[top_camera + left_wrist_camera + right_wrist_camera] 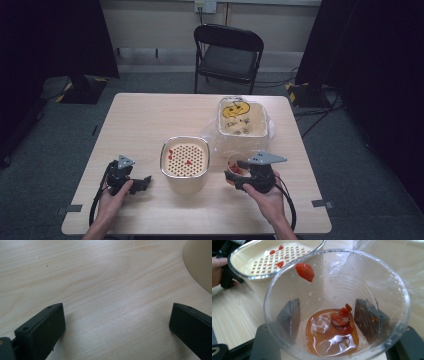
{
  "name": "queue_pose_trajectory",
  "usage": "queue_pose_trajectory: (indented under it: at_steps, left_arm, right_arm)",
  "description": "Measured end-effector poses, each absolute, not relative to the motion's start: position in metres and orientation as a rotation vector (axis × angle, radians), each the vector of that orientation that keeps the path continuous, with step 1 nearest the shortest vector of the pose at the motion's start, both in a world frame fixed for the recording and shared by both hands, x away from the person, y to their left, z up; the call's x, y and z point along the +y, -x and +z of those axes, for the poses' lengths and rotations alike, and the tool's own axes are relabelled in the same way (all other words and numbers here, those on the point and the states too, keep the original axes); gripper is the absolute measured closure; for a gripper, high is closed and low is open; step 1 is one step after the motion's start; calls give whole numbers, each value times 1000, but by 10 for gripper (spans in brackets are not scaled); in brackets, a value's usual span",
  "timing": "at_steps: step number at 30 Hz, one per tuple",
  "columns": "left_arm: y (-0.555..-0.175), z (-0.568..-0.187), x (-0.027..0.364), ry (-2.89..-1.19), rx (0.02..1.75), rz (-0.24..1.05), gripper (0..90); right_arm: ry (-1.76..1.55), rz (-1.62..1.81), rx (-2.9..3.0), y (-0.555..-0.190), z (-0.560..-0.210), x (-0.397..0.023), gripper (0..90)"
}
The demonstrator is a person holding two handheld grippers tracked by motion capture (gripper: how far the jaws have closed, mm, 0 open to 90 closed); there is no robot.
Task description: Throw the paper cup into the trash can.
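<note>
While the left gripper [146,181] rests on the table [150,120] with its jaws spread wide and nothing between them, the right gripper [239,181] clamps a clear plastic cup [337,307] near the table's right front, just right of the cream strainer pot [184,163]. Its jaws stand narrow, pressing the cup's lower wall from both sides.

The cup looks thin, light and easily dented (squeezing harder would likely buckle it). A little amber liquid and some red berries [342,318] sit at the bottom; one berry [305,271] clings high on the wet inner wall. That wetness suggests a slippery surface. A grip low on the wall, where the base stiffens it, seems safest, kept level so nothing spills. Behind stands a cream tub [242,119] in loose plastic wrap.
</note>
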State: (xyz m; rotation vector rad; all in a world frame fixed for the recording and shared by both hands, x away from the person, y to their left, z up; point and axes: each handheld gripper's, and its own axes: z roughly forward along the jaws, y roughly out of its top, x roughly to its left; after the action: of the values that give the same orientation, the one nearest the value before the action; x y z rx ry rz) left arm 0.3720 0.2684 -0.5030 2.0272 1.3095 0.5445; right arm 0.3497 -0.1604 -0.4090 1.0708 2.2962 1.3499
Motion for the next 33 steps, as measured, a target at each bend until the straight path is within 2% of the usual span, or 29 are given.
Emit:
queue_pose_trajectory:
  at_steps: [18,33]
  left_arm:
    - [-372,-503,268,-2027,1310,544,0]
    - [-372,-503,268,-2027,1310,545,0]
  right_arm:
    - [-934,1515,2219,-373,-331,-136,387]
    - [-831,1566,2112,-416,-324,-83,397]
